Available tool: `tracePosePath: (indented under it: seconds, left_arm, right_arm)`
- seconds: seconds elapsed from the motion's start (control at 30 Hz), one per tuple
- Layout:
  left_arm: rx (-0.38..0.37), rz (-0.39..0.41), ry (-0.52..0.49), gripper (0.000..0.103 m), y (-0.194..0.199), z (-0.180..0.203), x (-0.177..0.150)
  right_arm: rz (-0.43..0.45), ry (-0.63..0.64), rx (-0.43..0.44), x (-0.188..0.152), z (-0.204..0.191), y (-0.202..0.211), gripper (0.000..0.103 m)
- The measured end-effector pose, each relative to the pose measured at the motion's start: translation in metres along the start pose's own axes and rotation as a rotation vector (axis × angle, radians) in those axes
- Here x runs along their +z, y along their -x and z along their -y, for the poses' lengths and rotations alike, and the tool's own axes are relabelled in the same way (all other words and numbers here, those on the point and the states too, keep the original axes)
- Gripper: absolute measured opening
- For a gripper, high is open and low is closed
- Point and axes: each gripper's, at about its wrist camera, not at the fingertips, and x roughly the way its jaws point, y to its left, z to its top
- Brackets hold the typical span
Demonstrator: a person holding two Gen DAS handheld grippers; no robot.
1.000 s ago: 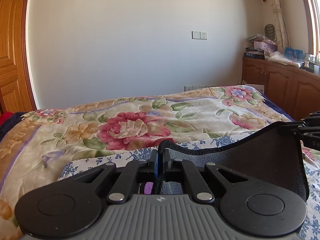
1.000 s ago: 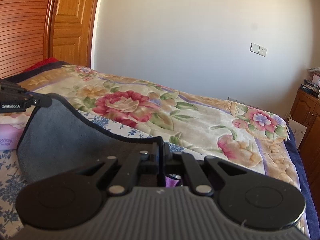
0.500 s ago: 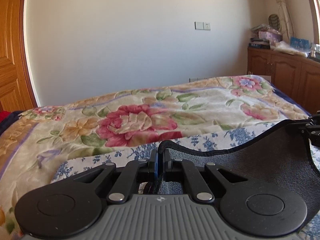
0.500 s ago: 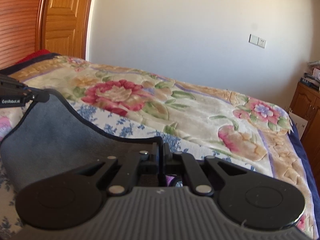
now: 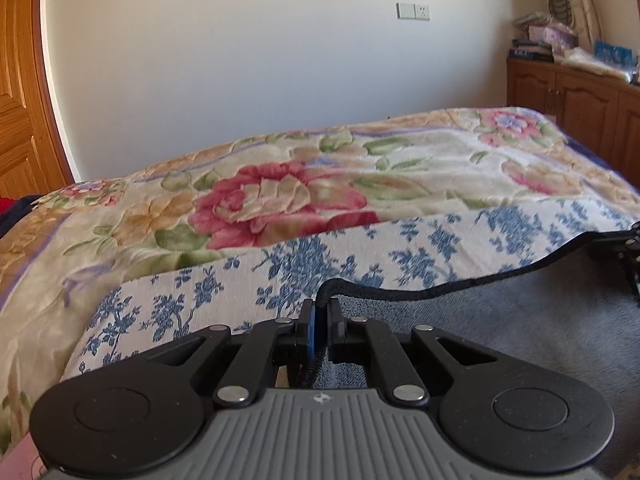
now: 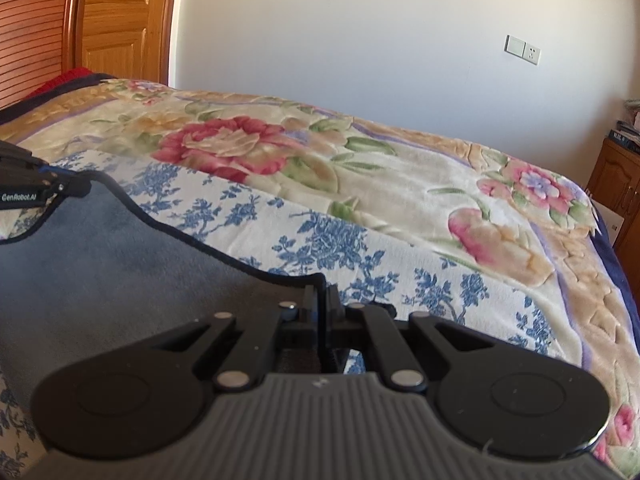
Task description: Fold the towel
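Observation:
The grey towel [image 5: 520, 320] with a black stitched hem stretches between my two grippers, low over the blue-flowered sheet [image 5: 360, 256]. My left gripper [image 5: 320, 312] is shut on the towel's left corner. My right gripper [image 6: 320, 300] is shut on the right corner of the same towel [image 6: 100, 272]. The right gripper's tip shows at the right edge of the left wrist view [image 5: 628, 248]. The left gripper's tip shows at the left edge of the right wrist view [image 6: 40, 192]. The towel's lower part is hidden behind the gripper bodies.
A rose-patterned blanket [image 5: 280, 196] covers the far half of the bed. A white wall [image 5: 260, 60] stands behind it. A wooden cabinet [image 5: 580, 100] with clutter is at the right, a wooden door [image 6: 120, 20] at the left.
Both grippers have come down and forward with the towel. Its top hem has dropped from above the sheet to near its surface, and more of the sheet shows beyond it.

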Motion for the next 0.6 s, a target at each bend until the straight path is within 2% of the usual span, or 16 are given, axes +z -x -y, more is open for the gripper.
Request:
tracePosePath:
  seconds: [0.13, 0.17, 0.2, 0.27, 0.33, 0.37, 0.47, 0.6]
  left_arm:
    - [-0.004, 0.004, 0.019, 0.010, -0.004, -0.001, -0.002]
    - [-0.005, 0.003, 0.018, 0.013, -0.004, -0.001, -0.002]
    - [-0.006, 0.005, 0.018, 0.019, -0.004, 0.000, -0.002]
    - [-0.007, 0.011, 0.013, 0.030, -0.003, 0.002, -0.001]
    - [-0.003, 0.022, 0.009, 0.050, 0.000, 0.004, -0.001]
    - [-0.003, 0.029, 0.010, 0.051, 0.002, 0.005, 0.000]
    - [-0.018, 0.035, 0.020, 0.053, 0.009, 0.006, 0.002]
    - [-0.018, 0.047, 0.022, 0.066, 0.026, 0.009, 0.008]
  right_arm:
    - [-0.012, -0.009, 0.002, -0.002, 0.002, -0.002, 0.005]
    - [-0.014, -0.012, 0.003, -0.002, 0.002, -0.002, 0.005]
    - [-0.015, -0.016, 0.004, -0.002, 0.003, -0.002, 0.006]
    - [-0.018, -0.019, -0.001, -0.002, 0.003, -0.002, 0.018]
    - [-0.016, -0.028, -0.004, -0.002, 0.005, 0.000, 0.050]
    - [-0.012, -0.038, -0.001, -0.002, 0.006, 0.002, 0.054]
    - [-0.007, -0.053, 0.001, 0.000, 0.008, 0.009, 0.055]
    - [-0.005, -0.065, 0.001, 0.004, 0.007, 0.026, 0.055]
